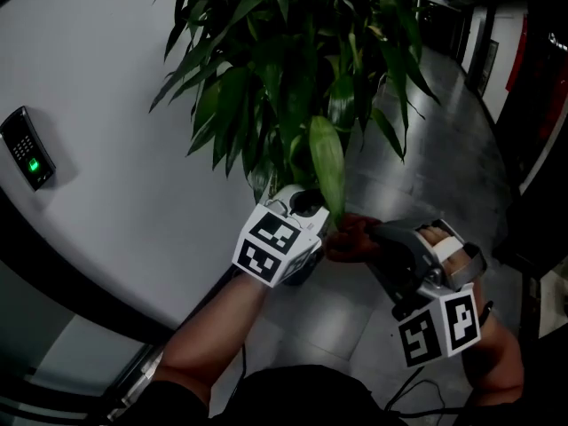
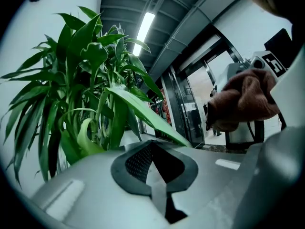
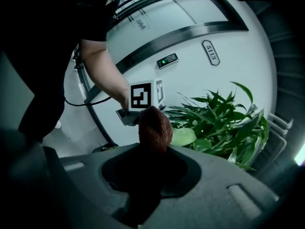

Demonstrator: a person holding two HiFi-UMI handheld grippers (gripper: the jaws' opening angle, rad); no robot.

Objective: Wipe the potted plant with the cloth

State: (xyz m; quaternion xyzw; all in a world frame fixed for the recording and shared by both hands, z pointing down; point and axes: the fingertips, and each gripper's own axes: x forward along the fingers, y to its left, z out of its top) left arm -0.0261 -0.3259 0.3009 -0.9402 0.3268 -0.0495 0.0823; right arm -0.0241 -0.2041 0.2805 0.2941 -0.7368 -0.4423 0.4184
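The cloth (image 3: 153, 128) is a soft, brownish wad, light and easily squashed. The right gripper (image 3: 150, 163) has its jaws closed on the lower end, so a rounded bulge stands out ahead of the tips. That bulge is the part to wipe with. Because it gives way, it should follow a leaf's curve without scratching it.

The potted plant (image 1: 293, 60) rises ahead of both grippers, with most of its foliage above and beyond the left one. Its leaves are long, thin and springy. They will bend away under the slightest push and could crease or tear if pinched hard. One broad, pale leaf (image 1: 327, 162) hangs down so that its tip lies between the two tools, just beside the front of the left gripper (image 2: 152, 163) and close to the cloth. A leaf like this is best backed from behind near its tip, or held lightly there, while the cloth runs along its length.

The left gripper's jaws appear drawn together, pad against pad. In its own view the leaf slants across just beyond the tips and disappears behind the housing. Its end may be lightly nipped there, but neither view shows this.

The pot cannot be made out. It would sit below the left gripper's marker cube, and the head view is dark there. The stems are lost in shadow among the foliage, and the crown is cut off at the top of the head view. No view shows whether the cloth is touching the leaf.
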